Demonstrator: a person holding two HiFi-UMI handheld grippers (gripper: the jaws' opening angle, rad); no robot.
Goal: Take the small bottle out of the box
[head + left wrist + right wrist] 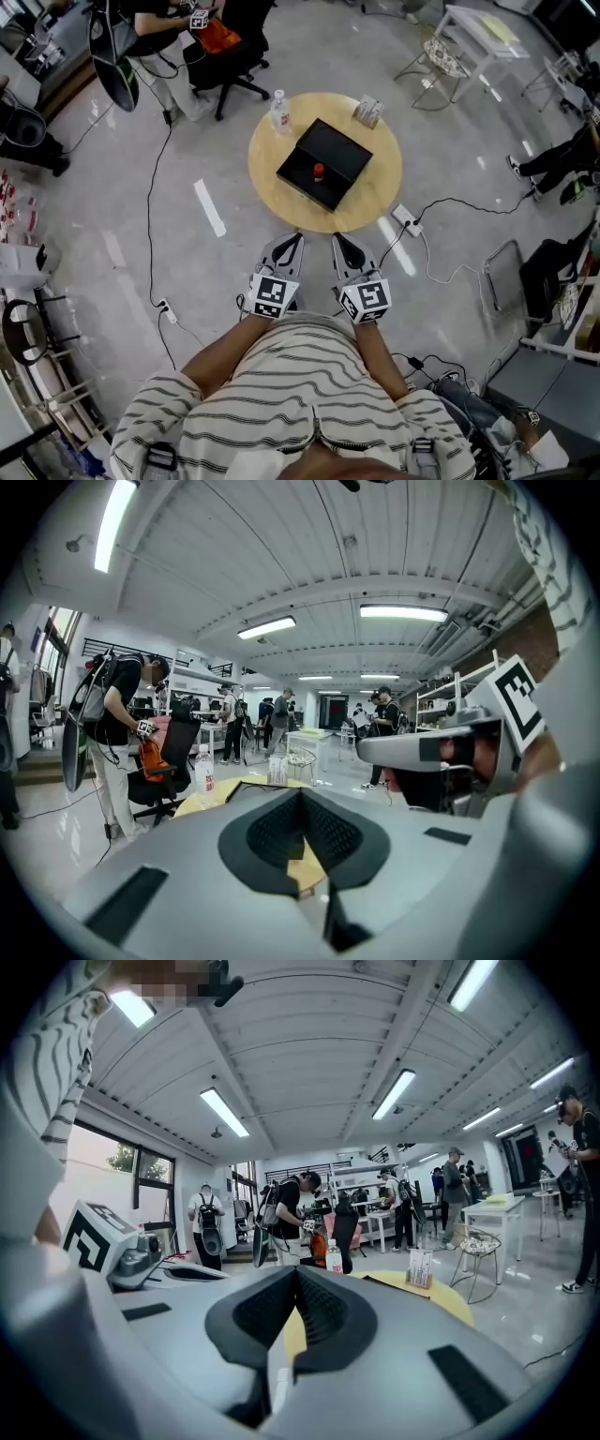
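1. Left claw [293, 242]: jaws pressed together, nothing between them.
2. Right claw [338, 242]: jaws together, empty, just beside the left claw at its 3 o'clock.
3. Round tabletop [377, 187]: at 12 o'clock, apart from both claws.
4. Black box [336, 150]: at tabletop centre.
5. Small bottle [319, 172]: red-capped, inside the box.
6. Water bottle [279, 112]: tabletop edge, 11 o'clock.

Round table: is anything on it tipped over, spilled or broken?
Nothing stands out. The black box lies flat on the round table, with the small red-topped bottle inside it. The clear bottle near the table's edge stands upright, and no spill shows.
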